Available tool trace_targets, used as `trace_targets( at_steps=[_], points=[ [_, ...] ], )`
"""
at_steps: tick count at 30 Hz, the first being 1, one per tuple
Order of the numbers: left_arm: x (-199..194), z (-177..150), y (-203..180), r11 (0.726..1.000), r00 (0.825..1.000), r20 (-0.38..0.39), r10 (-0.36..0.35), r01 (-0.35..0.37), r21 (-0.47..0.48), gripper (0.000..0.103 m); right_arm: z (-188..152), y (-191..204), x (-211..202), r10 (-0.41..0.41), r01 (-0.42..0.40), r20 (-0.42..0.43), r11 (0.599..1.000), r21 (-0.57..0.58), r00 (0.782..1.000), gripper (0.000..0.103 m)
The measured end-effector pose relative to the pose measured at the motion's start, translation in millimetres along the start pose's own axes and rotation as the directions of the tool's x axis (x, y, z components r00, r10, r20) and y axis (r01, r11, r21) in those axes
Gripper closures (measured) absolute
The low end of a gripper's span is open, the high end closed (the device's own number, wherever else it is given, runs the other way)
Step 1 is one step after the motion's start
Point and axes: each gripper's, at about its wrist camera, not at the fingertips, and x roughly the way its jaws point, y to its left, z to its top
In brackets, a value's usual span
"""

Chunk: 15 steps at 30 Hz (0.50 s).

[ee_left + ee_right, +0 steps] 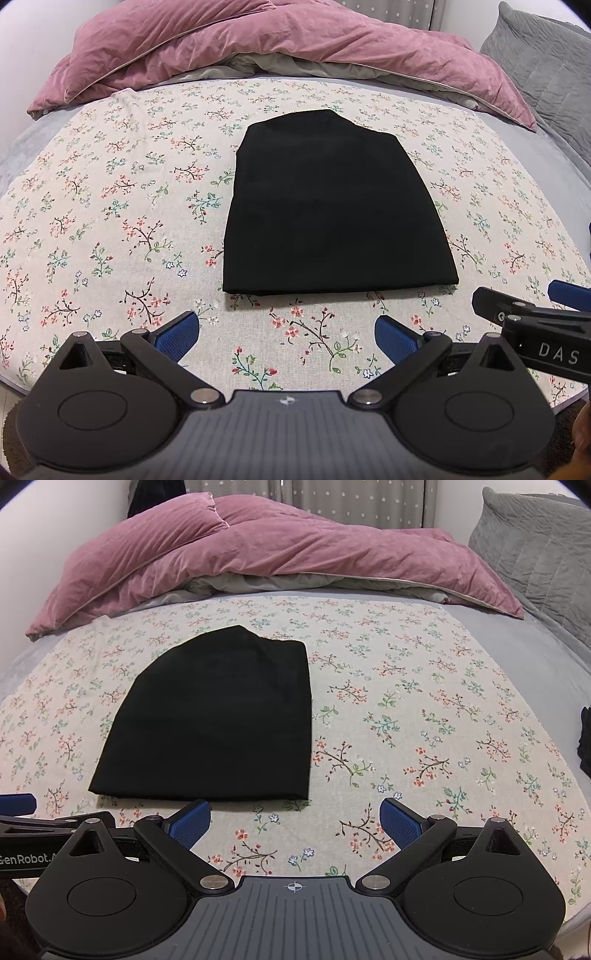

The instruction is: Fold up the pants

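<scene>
Pants point(332, 206): black, folded into a flat stack on the floral cloth point(110, 221), lying just ahead of both grippers.
Left gripper point(286, 332): jaws wide apart, holding nothing, just short of the near edge.
Right gripper point(295, 819): jaws wide apart, empty; pants ahead and left.

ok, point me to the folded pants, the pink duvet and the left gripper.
folded black pants point(332, 206), left wrist view, middle of the top layer.
pink duvet point(280, 550), right wrist view, centre of the bunched fabric.
left gripper point(287, 334), left wrist view, midway between its blue fingertips.
</scene>
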Motion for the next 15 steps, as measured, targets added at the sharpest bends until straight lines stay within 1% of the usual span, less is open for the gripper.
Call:
trace_targets(
  at_steps=[15],
  points=[
    [8.5, -0.2, -1.9, 1.000, 1.000, -0.027, -0.003, 0.003, 0.000, 0.000, -0.6, -2.2, 6.0, 0.005, -0.005, -0.014, 1.000, 0.002, 1.000, 0.003]
  ],
)
